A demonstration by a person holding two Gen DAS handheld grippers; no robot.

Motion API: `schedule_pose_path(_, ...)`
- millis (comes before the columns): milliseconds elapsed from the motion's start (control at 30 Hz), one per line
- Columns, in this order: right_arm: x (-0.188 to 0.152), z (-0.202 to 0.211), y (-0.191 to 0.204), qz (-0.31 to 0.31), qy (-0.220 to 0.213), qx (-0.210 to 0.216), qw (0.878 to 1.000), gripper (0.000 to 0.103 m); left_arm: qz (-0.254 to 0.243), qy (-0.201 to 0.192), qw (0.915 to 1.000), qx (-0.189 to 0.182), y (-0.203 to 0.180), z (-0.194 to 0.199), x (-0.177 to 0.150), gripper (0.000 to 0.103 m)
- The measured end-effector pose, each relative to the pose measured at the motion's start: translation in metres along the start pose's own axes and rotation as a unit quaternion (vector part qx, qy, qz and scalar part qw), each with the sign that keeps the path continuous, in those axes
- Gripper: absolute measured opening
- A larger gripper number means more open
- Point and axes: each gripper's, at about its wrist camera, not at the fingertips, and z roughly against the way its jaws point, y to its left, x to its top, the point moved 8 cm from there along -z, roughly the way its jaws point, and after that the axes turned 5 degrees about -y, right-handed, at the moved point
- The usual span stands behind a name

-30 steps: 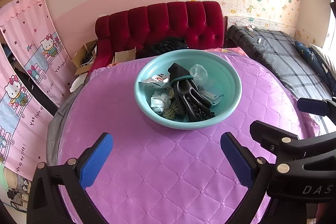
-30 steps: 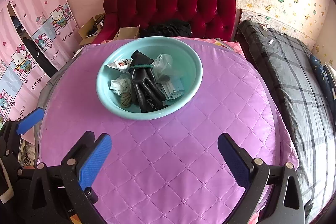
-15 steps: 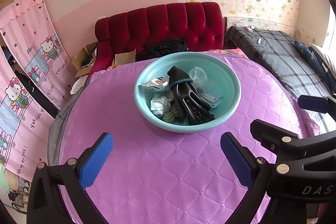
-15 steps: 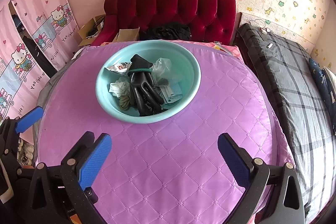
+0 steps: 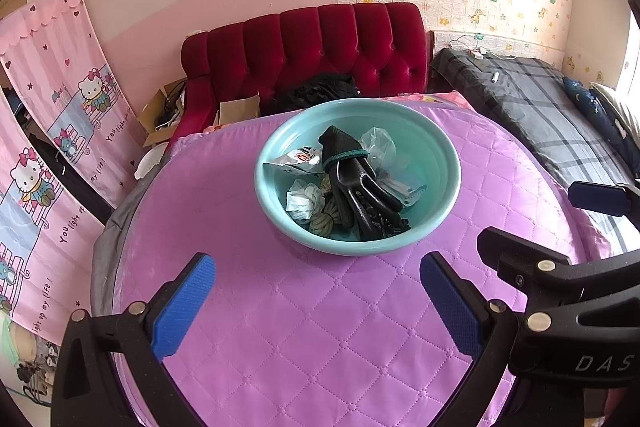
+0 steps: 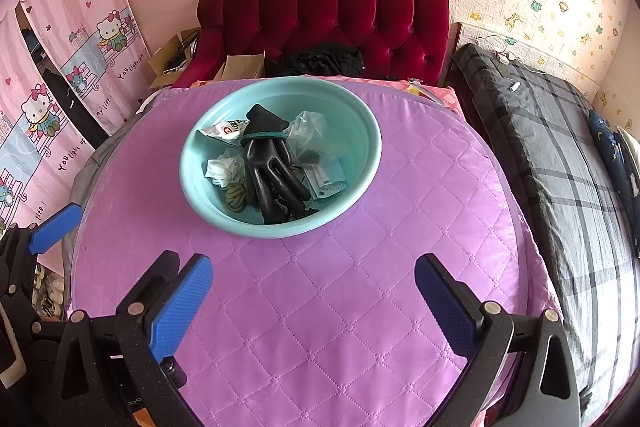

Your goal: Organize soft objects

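Your left tongs and right tongs, both spread wide and empty, have drawn back slightly from the teal basin mid-tabletop.

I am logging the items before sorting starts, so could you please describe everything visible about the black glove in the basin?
The black glove looks rubber-coated and matte, with a knit cuff edged by a dark green band. It lies on top of the pile inside the teal basin, cuff toward the far rim, fingers splayed toward the near side. It rests against a crumpled white item, a clear plastic bag and a printed packet. Neither tool touches it.
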Motion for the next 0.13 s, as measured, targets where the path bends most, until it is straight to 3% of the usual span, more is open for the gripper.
schedule_pose_path(133,0.0011,-0.0016,-0.0018,0.0,0.0,0.002,1.0,0.103,0.003,0.003,1.0,0.002,-0.0009,-0.0022,-0.0002,0.103)
